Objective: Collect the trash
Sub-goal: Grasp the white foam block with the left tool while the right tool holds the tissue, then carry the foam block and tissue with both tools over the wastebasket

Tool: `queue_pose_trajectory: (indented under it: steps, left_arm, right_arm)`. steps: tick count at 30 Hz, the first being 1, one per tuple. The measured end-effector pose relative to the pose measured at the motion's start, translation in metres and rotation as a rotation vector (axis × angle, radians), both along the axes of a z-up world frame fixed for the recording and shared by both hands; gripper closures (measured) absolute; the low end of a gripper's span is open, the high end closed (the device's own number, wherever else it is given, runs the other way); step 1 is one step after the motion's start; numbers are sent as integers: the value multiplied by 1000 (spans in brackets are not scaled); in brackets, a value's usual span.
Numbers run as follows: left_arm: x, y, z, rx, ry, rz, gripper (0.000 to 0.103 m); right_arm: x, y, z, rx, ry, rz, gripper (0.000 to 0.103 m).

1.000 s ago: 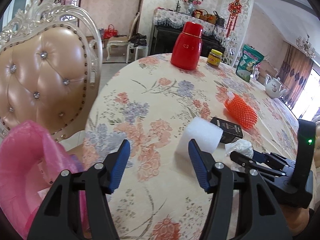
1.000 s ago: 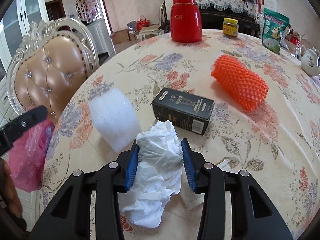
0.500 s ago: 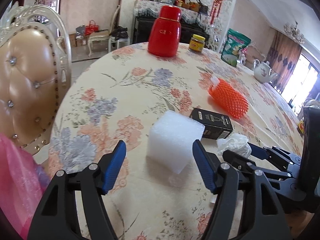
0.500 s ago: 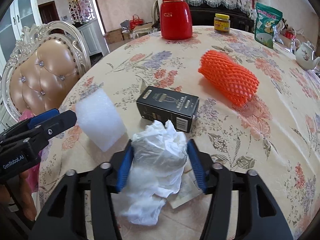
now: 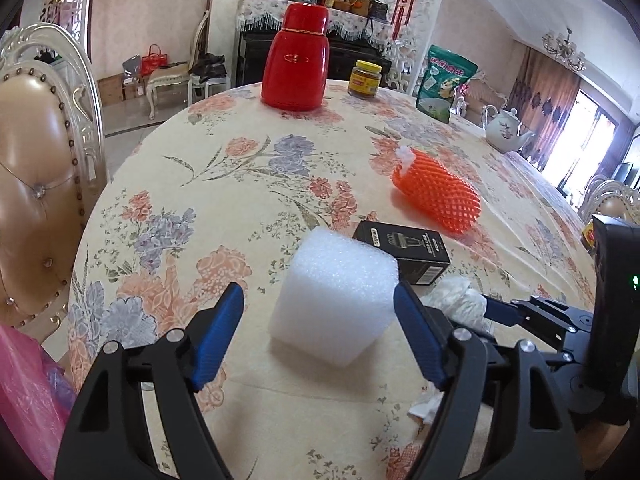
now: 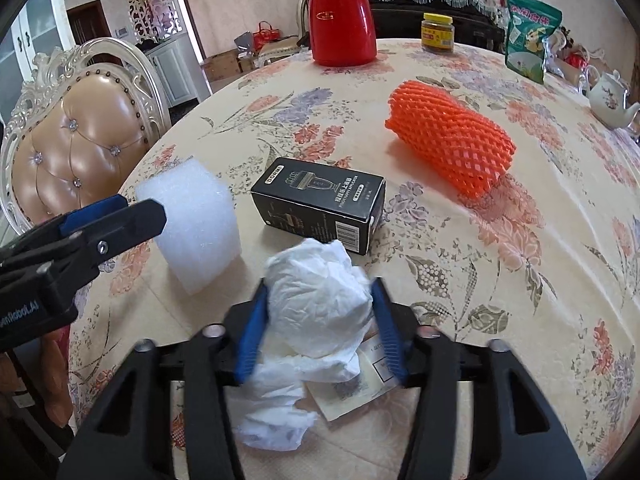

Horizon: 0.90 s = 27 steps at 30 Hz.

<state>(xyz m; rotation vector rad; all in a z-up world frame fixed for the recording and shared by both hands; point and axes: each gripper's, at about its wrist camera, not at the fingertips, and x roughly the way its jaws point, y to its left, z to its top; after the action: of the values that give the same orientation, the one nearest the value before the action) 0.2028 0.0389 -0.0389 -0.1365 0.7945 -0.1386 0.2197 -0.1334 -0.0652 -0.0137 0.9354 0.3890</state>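
Note:
A white foam block (image 5: 336, 296) lies on the floral table between the wide-open jaws of my left gripper (image 5: 320, 336); the pads stand apart from it. It also shows in the right wrist view (image 6: 192, 224). My right gripper (image 6: 318, 320) is shut on a crumpled white tissue (image 6: 316, 308) just above the table, over a paper slip (image 6: 360, 384). The tissue (image 5: 460, 300) shows right of the foam in the left wrist view. A black box (image 6: 320, 208) and an orange foam net (image 6: 452, 140) lie beyond.
A red thermos (image 5: 298, 68), a yellow-lidded jar (image 5: 364, 80), a green bag (image 5: 446, 80) and a white teapot (image 5: 506, 132) stand at the far side. A pink bag (image 5: 28, 392) hangs at the near left by a padded chair (image 5: 36, 192).
My left gripper has swung right from the pink bag and moved up to the foam block, which now sits between its jaws. The right gripper keeps hold of the tissue.

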Motion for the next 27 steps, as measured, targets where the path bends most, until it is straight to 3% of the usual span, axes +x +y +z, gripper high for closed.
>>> queue_pose_trajectory:
  steps: [3,16,17,18,27]
  left_arm:
    - [-3,-1,-1,1,1,-3,28]
    - [1,-8,-8,26,28,-11,29]
    - [2,-9,-9,31,33,-11,30]
    - [4,-10,-11,40,44,-10,42]
    - [-14,-6,3,49,11,23,43]
  right_arm:
    - [0,-3,4,12,-11,-4,65]
    - [-5,-15,24,34,-83,-42,66]
    - [-5,-16,25,35,-84,-42,66]
    - [-4,-16,25,35,-85,-42,66]
    - [-8,-19,34,30,-112,-55,66]
